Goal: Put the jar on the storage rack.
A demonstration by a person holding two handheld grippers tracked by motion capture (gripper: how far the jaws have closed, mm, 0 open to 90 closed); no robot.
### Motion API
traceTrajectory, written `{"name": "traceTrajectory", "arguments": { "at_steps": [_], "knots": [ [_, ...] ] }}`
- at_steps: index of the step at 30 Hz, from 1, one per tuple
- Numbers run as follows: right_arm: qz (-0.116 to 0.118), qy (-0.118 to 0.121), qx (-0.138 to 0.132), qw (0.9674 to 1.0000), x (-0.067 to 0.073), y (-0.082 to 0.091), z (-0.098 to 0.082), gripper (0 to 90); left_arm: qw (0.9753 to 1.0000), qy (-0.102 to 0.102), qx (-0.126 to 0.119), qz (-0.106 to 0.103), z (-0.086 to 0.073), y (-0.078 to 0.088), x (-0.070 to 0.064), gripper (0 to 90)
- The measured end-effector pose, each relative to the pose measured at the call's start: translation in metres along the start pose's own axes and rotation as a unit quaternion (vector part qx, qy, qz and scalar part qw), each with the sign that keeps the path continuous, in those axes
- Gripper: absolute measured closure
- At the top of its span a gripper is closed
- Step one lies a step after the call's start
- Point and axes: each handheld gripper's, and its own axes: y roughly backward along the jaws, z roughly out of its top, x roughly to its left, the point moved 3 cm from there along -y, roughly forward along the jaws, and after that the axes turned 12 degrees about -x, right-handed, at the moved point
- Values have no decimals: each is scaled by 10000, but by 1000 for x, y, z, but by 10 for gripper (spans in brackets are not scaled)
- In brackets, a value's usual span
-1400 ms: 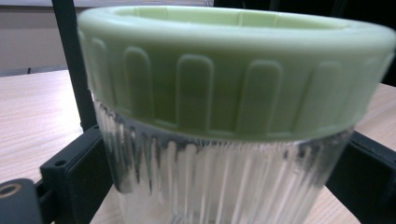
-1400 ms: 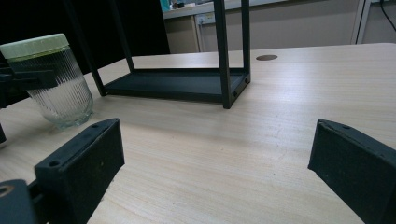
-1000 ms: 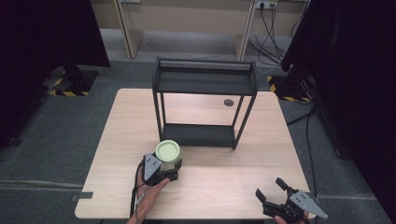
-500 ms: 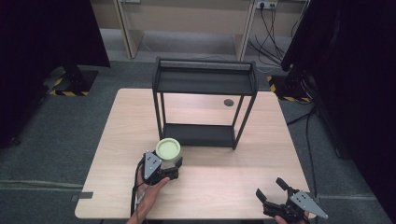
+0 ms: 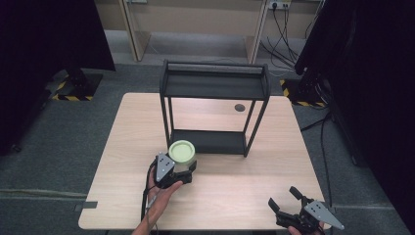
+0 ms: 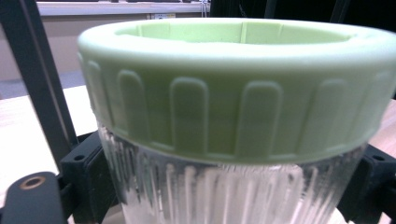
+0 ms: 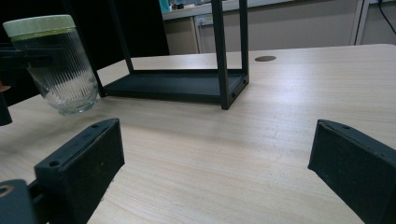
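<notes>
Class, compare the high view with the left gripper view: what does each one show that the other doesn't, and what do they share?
High view alone: the whole wooden table, the right gripper with its fingers apart near the front edge, and the rack's top shelf.
Left gripper view alone: the ribbing on the jar's glass wall and the grooves around its lid's side.
Both: the green-lidded jar between the left gripper's fingers, beside the black rack.

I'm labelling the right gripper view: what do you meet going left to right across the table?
Glass jar with its green lid → black shelf rack → round hole in the tabletop.
</notes>
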Motion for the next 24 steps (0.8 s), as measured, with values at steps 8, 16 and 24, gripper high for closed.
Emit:
{"name": "traceTrajectory", "arguments": {
  "at_steps": [8,16,24],
  "knots": [
    [2,-4,-4,10000,0,0,0,33,10000,2,-11,-27,5,-14,0,113],
    [-1,-8,-8,10000,-1,0,0,33,10000,-10,-44,28,12,-28,3,112],
    [-8,-23,-17,10000,-2,1,1,33,9999,-45,57,76,13,-50,7,112]
  ]
}}
